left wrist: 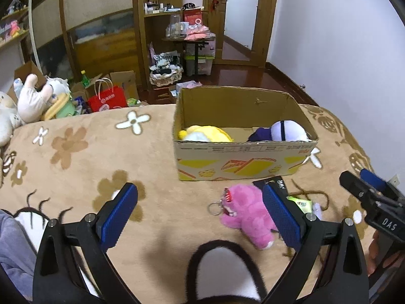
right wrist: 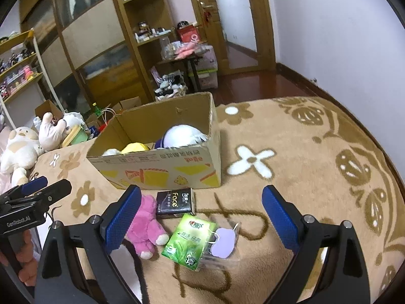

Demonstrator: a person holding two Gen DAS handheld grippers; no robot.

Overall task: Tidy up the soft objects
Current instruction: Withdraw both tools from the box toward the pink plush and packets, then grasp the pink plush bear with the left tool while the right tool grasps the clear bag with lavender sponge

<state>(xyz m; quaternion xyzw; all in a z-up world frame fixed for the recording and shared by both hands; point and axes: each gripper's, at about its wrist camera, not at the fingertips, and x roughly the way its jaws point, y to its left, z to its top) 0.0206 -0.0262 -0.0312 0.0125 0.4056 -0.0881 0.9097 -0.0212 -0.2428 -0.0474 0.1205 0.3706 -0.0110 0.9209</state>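
A cardboard box [left wrist: 243, 159] [right wrist: 162, 167] stands on the tan flowered blanket and holds a yellow plush [left wrist: 205, 133] [right wrist: 135, 148] and a white and purple plush [left wrist: 283, 131] [right wrist: 181, 134]. A pink plush with a keyring [left wrist: 244, 212] [right wrist: 146, 224] lies in front of the box. My left gripper [left wrist: 200, 214] is open and empty above the blanket, just left of the pink plush. My right gripper [right wrist: 201, 216] is open and empty above a green tissue pack [right wrist: 188, 242], a black tissue pack [right wrist: 176, 201] and a clear pouch with a purple tag [right wrist: 224, 243].
Large white plush toys [left wrist: 33, 98] [right wrist: 20, 149] sit at the blanket's far left. A red paper bag [left wrist: 107, 98], cartons and a basket stand on the floor behind. Wooden shelves and a doorway lie beyond. A black-edged white patch [left wrist: 222, 271] is in the near foreground.
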